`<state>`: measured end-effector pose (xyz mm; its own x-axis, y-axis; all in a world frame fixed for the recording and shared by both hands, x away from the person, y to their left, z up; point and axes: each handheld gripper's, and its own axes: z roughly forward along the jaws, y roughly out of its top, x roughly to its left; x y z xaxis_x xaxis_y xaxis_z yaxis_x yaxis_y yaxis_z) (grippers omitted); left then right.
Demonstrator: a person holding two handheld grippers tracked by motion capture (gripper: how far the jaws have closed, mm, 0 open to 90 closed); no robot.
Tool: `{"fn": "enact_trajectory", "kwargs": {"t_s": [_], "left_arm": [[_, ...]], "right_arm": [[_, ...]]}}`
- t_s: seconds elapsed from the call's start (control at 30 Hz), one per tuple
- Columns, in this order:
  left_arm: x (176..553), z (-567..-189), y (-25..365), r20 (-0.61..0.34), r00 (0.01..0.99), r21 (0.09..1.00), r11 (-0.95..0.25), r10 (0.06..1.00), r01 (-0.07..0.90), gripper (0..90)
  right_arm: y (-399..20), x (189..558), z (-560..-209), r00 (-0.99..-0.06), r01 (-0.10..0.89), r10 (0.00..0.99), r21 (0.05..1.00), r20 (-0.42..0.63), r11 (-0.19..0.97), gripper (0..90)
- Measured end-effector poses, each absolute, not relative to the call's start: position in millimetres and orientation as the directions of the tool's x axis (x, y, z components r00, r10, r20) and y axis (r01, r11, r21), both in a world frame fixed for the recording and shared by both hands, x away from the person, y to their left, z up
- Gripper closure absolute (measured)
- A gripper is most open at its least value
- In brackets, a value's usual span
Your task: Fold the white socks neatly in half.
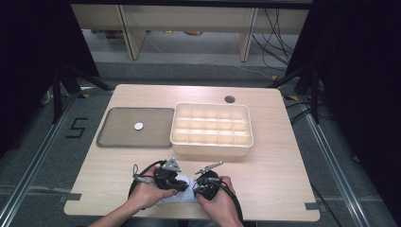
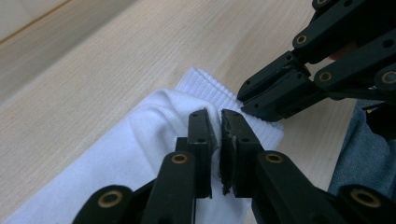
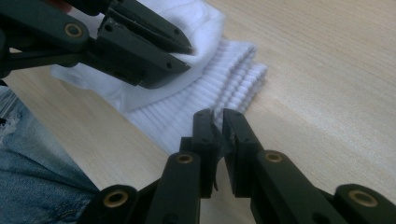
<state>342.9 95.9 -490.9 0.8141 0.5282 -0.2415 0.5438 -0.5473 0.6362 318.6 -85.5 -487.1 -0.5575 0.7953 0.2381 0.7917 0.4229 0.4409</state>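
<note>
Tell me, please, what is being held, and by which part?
Nothing, seemingly: left gripper over the body of the white sock, right gripper at its cuff, fingers slightly apart.

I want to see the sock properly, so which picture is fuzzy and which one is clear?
High view: even, soft light, but the white sock is small and half hidden by the hands. Left gripper view: the sock is sharp, its ribbing clear; the nearest jaw parts blur. Right gripper view: the ribbed cuff is crisp, the jeans are fuzzy.
</note>
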Motion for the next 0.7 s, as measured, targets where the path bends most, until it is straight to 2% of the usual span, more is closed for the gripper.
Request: {"fn": "enact_trajectory", "kwargs": {"t_s": [0.07, 0.1, 0.2, 0.27, 0.33, 0.47, 0.53, 0.7], "left_arm": [[342.8, -489.5, 96.4, -0.239, 0.818, 0.652, -0.537, 0.524, 0.535, 75.7], [342.5, -487.8, 97.0, -0.239, 0.821, 0.661, -0.533, 0.519, 0.529, 75.7], [341.4, -474.5, 103.9, -0.248, 0.814, 0.698, -0.486, 0.526, 0.526, 62.6], [341.6, -470.5, 106.8, -0.241, 0.816, 0.708, -0.48, 0.526, 0.518, 61.1], [340.9, -462.9, 112.6, -0.235, 0.814, 0.721, -0.467, 0.531, 0.513, 62.7], [341.3, -460.3, 121.7, -0.237, 0.8, 0.708, -0.466, 0.551, 0.531, 73.3], [343.5, -470.5, 124.0, -0.263, 0.778, 0.666, -0.476, 0.57, 0.574, 76.5], [343.3, -481.8, 120.6, -0.299, 0.765, 0.64, -0.475, 0.571, 0.604, 76.9]], "right_arm": [[-85.5, 318.3, -487.1, -0.553, 0.795, 0.797, 0.441, 0.245, 0.416, 82.5], [-86.1, 318.6, -486.9, -0.556, 0.793, 0.795, 0.443, 0.244, 0.418, 81.9], [-88.1, 319.1, -486.7, -0.562, 0.785, 0.791, 0.458, 0.243, 0.417, 80.2], [-88.6, 319.1, -486.1, -0.563, 0.785, 0.788, 0.458, 0.248, 0.417, 80.0], [-89.7, 319.7, -484.9, -0.561, 0.783, 0.792, 0.467, 0.242, 0.412, 79.9], [-93.4, 319.9, -478.2, -0.543, 0.793, 0.803, 0.465, 0.246, 0.394, 80.7], [-96.5, 321.1, -473.6, -0.555, 0.778, 0.797, 0.487, 0.238, 0.397, 81.9], [-96.4, 323.0, -468.5, -0.55, 0.775, 0.804, 0.498, 0.227, 0.389, 85.5]]}}
